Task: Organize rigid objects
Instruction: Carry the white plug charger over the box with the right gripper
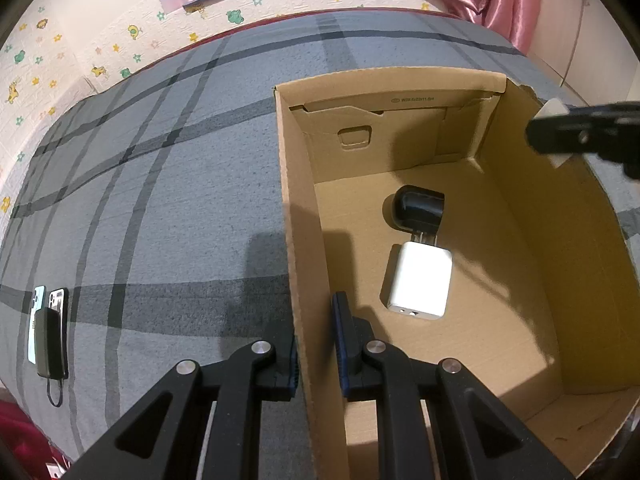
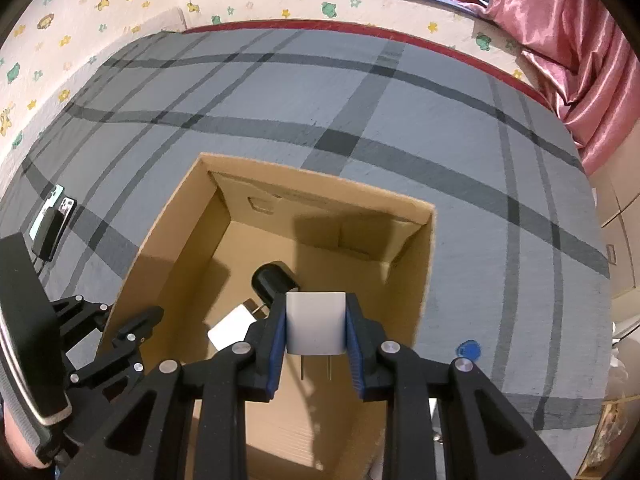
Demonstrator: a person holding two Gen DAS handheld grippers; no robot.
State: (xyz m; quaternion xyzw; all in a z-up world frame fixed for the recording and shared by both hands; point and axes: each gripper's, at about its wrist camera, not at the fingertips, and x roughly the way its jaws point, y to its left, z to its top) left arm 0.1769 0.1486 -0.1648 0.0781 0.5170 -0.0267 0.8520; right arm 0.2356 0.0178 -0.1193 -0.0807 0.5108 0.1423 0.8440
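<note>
An open cardboard box [image 1: 520,240] [image 2: 416,264] sits on the grey plaid bed. On its floor lie a black plug adapter [image 1: 420,208] [image 2: 276,280] and a white charger block [image 1: 420,280] [image 2: 230,328]. My right gripper [image 2: 316,322] is shut on a second white charger [image 2: 316,320], prongs pointing toward the camera, held above the box; it shows at the right edge of the left wrist view [image 1: 560,132]. My left gripper [image 1: 316,344] [image 2: 120,340] straddles the box's left wall, one finger on each side, clamping it.
Two phones and a black power bank [image 1: 50,332] [image 2: 50,224] lie on the bed to the left. A small blue object [image 2: 469,349] lies right of the box. Pink curtain [image 2: 560,40] and patterned wall behind.
</note>
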